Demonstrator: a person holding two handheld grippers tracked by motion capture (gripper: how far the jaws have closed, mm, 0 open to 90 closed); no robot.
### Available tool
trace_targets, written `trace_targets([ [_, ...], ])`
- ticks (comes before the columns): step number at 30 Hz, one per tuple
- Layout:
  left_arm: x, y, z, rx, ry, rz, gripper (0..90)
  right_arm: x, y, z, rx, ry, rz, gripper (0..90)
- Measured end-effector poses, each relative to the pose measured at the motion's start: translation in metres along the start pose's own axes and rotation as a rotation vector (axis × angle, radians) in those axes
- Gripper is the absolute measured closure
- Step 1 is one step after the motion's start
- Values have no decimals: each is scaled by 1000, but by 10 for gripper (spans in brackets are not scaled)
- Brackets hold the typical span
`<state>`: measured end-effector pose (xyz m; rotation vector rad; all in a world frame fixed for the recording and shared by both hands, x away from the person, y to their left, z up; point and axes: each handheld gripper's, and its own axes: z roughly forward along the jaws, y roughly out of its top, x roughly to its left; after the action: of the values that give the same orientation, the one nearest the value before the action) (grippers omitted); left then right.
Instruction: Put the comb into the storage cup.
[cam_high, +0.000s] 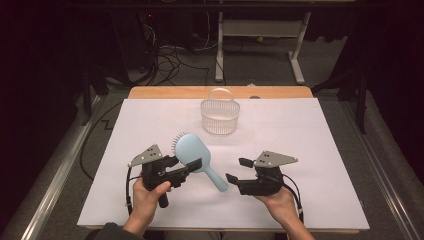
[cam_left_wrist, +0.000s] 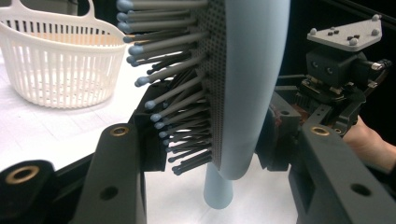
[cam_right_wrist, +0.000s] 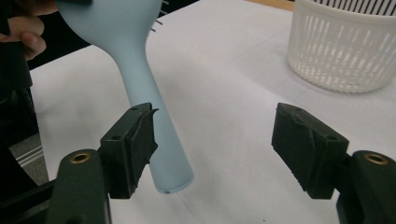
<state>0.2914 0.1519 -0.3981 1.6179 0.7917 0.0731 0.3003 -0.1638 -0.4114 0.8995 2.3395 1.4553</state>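
A light blue hairbrush (cam_high: 191, 149) is held up off the white sheet, tilted, with its handle pointing down toward the right. My left gripper (cam_high: 187, 164) is shut on the brush head (cam_left_wrist: 252, 84), one pad in the bristles and the other on the smooth back. My right gripper (cam_high: 236, 170) stands open just right of the handle's end. In the right gripper view the handle (cam_right_wrist: 156, 135) runs down beside the left pad of my right gripper (cam_right_wrist: 215, 140), and the other pad stands far off it.
A white slatted basket (cam_high: 220, 117) with a hoop handle stands at the far middle of the white sheet (cam_high: 310, 150). Its inside looks bare (cam_left_wrist: 56, 70). Beyond the wooden table edge (cam_high: 175, 92) lie floor cables and desk legs.
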Motion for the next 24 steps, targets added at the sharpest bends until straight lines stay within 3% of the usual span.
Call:
trace_targets([
  [8, 2, 4, -5, -22, 10, 1, 534, -15, -11, -16, -33, -45, 35, 284],
  [24, 2, 6, -10, -40, 24, 3, 533, -44, -30, -56, -150, -155, 89, 274],
])
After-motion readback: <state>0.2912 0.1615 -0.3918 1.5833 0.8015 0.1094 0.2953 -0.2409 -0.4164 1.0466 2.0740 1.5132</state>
